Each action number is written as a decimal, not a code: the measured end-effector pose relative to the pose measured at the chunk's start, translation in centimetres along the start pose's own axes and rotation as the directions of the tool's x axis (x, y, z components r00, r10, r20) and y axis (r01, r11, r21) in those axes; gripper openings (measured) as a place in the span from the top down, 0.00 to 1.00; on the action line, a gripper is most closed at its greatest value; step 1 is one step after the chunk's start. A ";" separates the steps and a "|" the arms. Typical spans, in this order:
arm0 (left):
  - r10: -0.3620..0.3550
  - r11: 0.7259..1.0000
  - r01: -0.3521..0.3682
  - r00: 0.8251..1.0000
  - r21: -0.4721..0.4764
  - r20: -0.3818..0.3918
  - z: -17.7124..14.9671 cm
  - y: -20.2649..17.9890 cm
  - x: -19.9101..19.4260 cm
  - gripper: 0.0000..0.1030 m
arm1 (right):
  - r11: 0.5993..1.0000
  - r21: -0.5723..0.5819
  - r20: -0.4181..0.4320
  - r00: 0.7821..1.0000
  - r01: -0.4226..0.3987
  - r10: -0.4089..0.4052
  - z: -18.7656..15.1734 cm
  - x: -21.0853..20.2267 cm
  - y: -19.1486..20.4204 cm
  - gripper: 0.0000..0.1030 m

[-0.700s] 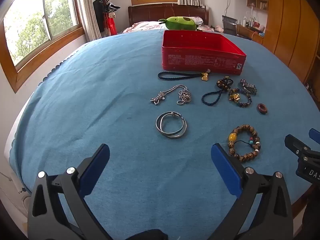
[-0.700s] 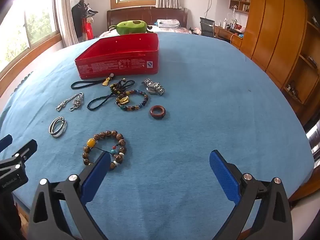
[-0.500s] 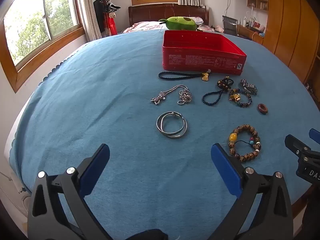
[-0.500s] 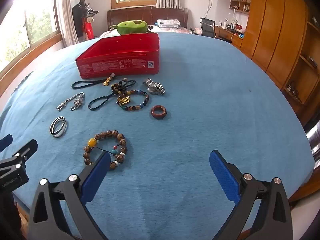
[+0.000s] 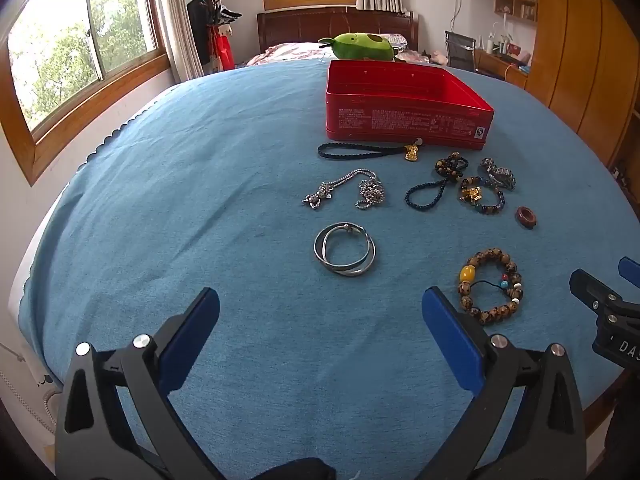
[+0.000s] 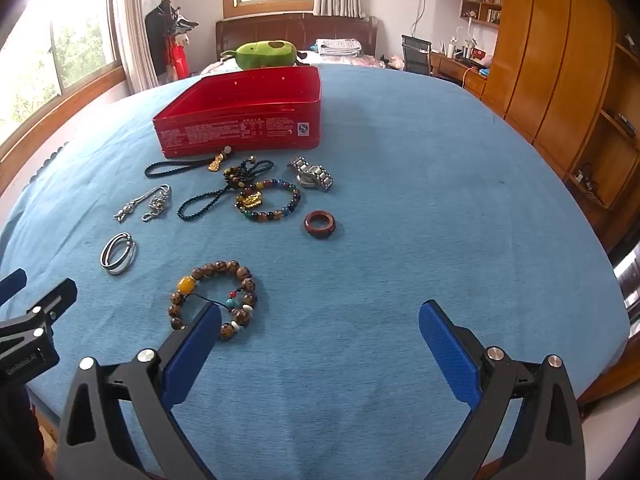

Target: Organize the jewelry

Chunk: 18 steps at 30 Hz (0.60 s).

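An open red tin box (image 5: 404,108) (image 6: 244,120) stands at the far side of the blue cloth. In front of it lie jewelry pieces: a black cord with gold charm (image 5: 360,151), a silver chain (image 5: 348,194), silver bangles (image 5: 345,249) (image 6: 117,254), a wooden bead bracelet (image 5: 490,290) (image 6: 214,300), a multicolour bead bracelet (image 6: 269,202), a dark bead loop (image 6: 208,204), a watch (image 6: 312,174) and a brown ring (image 6: 320,225). My left gripper (image 5: 320,320) is open and empty, short of the bangles. My right gripper (image 6: 320,332) is open and empty, its left finger beside the wooden bracelet.
The blue cloth (image 5: 200,200) covers a round table whose near edge lies under both grippers. A green plush toy (image 5: 362,46) sits behind the box. Windows are on the left, wooden cabinets (image 6: 560,80) on the right.
Both grippers have drifted very slightly; the jewelry sits a touch lower in both views. Nothing was picked up or moved.
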<state>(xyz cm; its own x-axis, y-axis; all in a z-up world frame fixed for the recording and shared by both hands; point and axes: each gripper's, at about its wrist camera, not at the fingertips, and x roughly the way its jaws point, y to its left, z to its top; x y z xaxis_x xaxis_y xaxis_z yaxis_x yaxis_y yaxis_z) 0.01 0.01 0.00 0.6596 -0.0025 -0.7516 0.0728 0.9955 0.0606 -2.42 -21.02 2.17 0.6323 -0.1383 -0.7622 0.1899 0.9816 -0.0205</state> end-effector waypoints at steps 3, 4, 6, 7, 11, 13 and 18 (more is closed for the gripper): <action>0.000 1.000 0.000 1.000 0.000 0.000 0.0 0.0 0.0 0.03 | 1.000 0.000 0.000 1.000 -0.001 0.001 0.0 -0.2 0.1 0.04; 0.001 1.000 -0.001 1.000 0.000 0.000 0.0 0.0 0.0 0.03 | 1.000 0.001 -0.001 1.000 -0.001 0.001 0.0 -0.2 0.2 0.04; 0.001 1.000 -0.001 1.000 0.000 0.000 0.0 0.0 0.0 0.03 | 1.000 0.000 -0.001 1.000 -0.001 0.001 0.0 -0.1 0.1 0.04; 0.001 1.000 -0.001 1.000 0.000 0.001 0.0 0.0 0.0 0.03 | 1.000 -0.001 -0.001 1.000 -0.001 0.001 0.0 -0.1 0.2 0.04; 0.001 1.000 -0.001 1.000 0.001 0.000 0.0 0.0 0.0 0.03 | 1.000 0.000 -0.002 1.000 -0.003 0.003 0.0 -0.2 0.1 0.04; 0.000 1.000 0.000 1.000 0.001 0.000 0.0 0.0 0.0 0.03 | 1.000 0.001 -0.003 1.000 -0.004 0.004 0.0 -0.2 0.2 0.04; 0.000 1.000 0.000 1.000 0.001 0.001 0.0 0.0 0.0 0.03 | 1.000 -0.002 -0.004 1.000 -0.007 0.007 0.0 0.1 0.3 0.04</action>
<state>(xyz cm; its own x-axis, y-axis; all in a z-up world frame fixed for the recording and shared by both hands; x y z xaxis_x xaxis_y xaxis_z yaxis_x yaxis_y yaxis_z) 0.00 0.01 0.00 0.6605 -0.0021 -0.7508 0.0733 0.9954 0.0617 -2.27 -20.72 2.10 0.6308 -0.1311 -0.7647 0.1838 0.9828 -0.0169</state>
